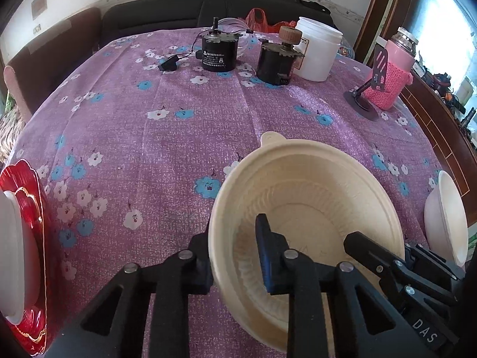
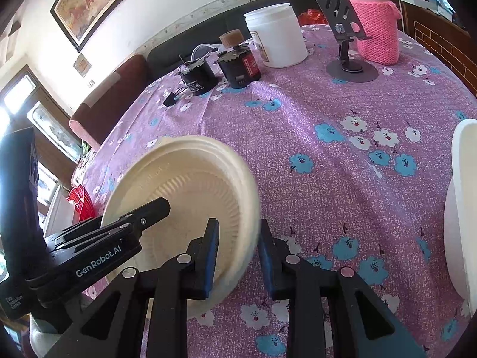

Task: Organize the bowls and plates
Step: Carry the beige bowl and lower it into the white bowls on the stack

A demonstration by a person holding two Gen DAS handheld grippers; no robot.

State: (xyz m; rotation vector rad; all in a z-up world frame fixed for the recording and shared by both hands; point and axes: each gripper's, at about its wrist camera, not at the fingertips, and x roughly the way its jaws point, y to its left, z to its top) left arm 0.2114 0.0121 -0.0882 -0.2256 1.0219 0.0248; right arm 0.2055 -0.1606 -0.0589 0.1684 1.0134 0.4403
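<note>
A cream bowl [image 1: 307, 208] sits on the purple flowered tablecloth [image 1: 149, 134]. My left gripper [image 1: 235, 256] straddles its near-left rim, one finger outside and one inside. My right gripper [image 2: 238, 256] straddles the bowl's [image 2: 184, 185] right rim the same way, with small gaps at the pads. Each gripper shows in the other's view, the right one [image 1: 387, 262] and the left one [image 2: 125, 226]. A white bowl [image 1: 444, 217] stands at the right edge; it also shows in the right wrist view [image 2: 462, 208]. A red plate [image 1: 32, 208] holding a white dish [image 1: 12, 253] lies at the far left.
At the table's far side stand two black motors [image 1: 214, 53] [image 1: 275, 59], a white plastic jar [image 1: 317, 49], a grey phone stand [image 1: 366, 89] and a pink knit-covered bottle [image 1: 393, 71]. A sofa and chair lie beyond.
</note>
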